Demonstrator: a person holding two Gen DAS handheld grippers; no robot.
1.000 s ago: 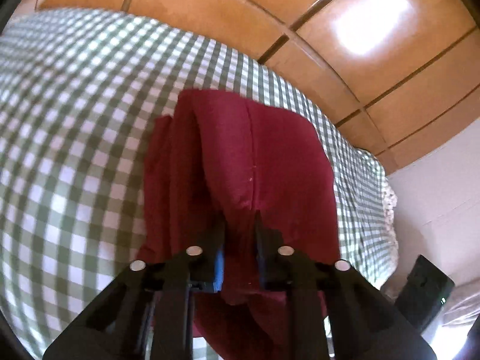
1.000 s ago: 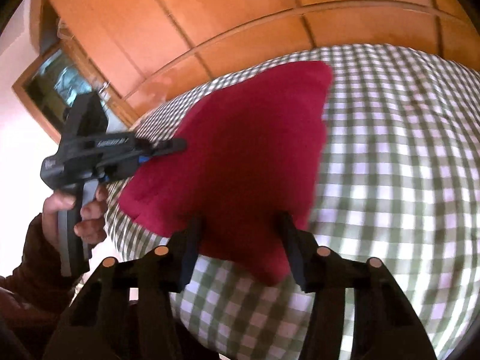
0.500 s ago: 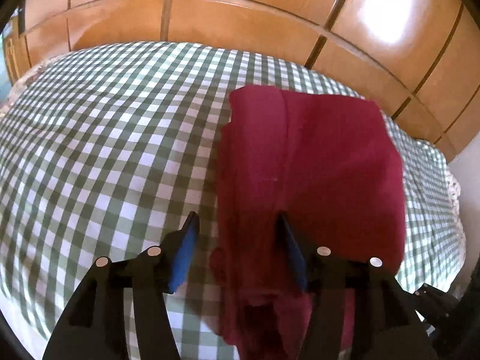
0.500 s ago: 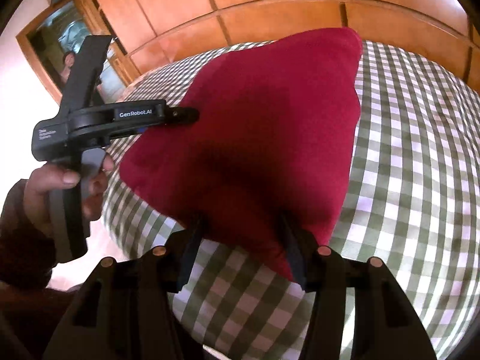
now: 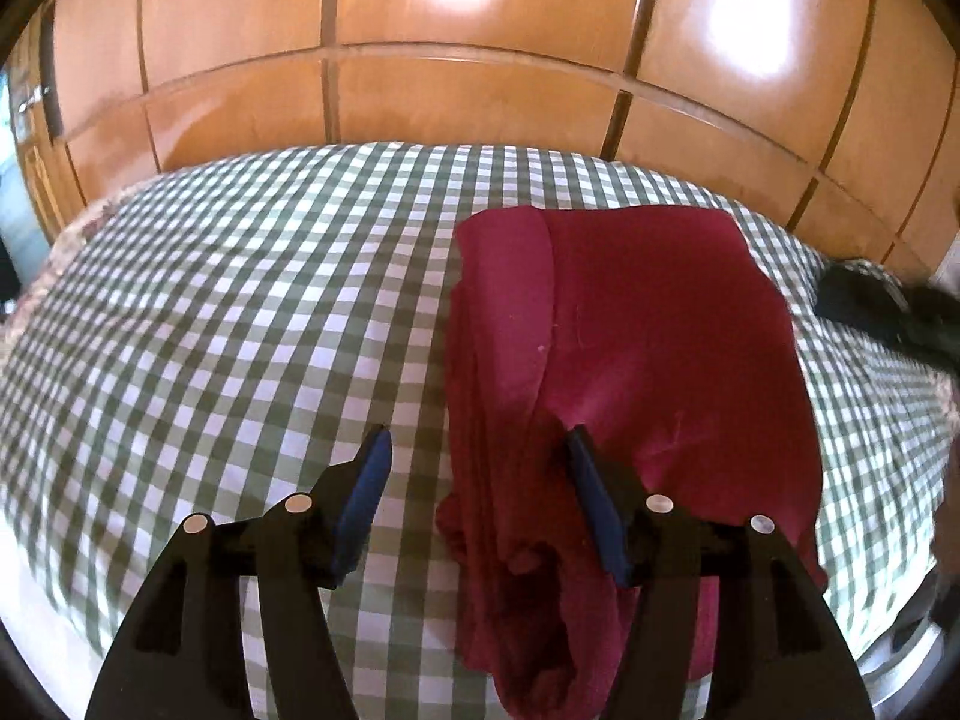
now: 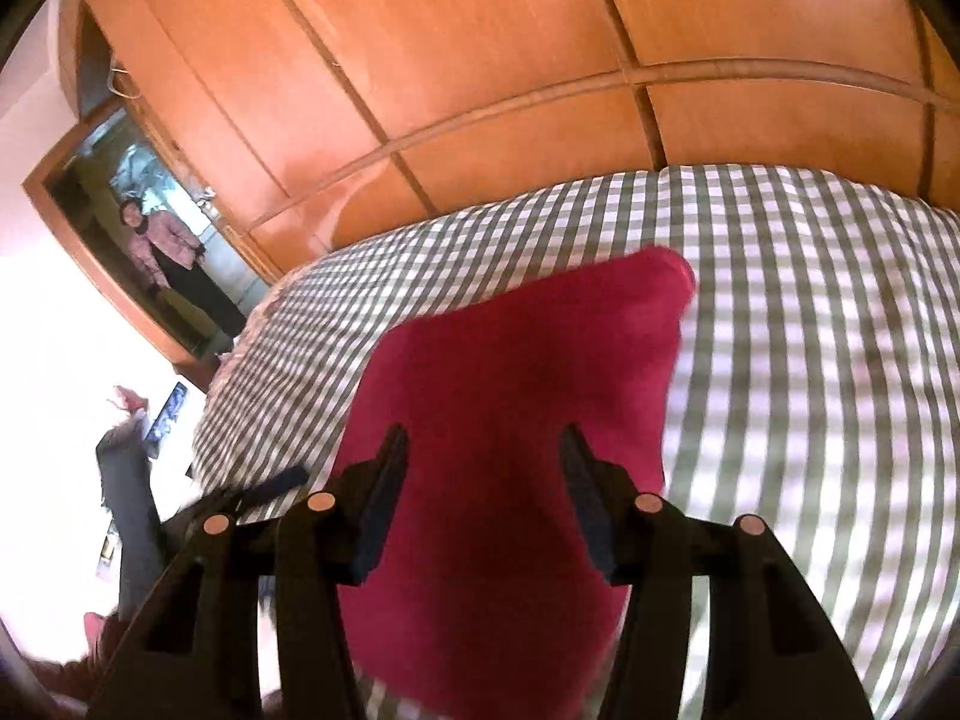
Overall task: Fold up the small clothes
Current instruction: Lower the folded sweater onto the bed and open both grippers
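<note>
My left gripper (image 5: 477, 483) has black angular fingers with blue pads (image 5: 366, 489) on their inner faces and round silver rivets behind them. My right gripper (image 6: 483, 492) looks alike: black fingers, coppery rivets.

Left gripper (image 5: 477, 468): tilted down, jaws opening, pads pressing on nothing.
Left fingers (image 5: 366, 489): blue pads, well apart.
Right gripper (image 6: 483, 480): tilted down, jaws parted, gripping nothing.
Right fingers (image 6: 384, 498): dark pads, spread wide.
</note>
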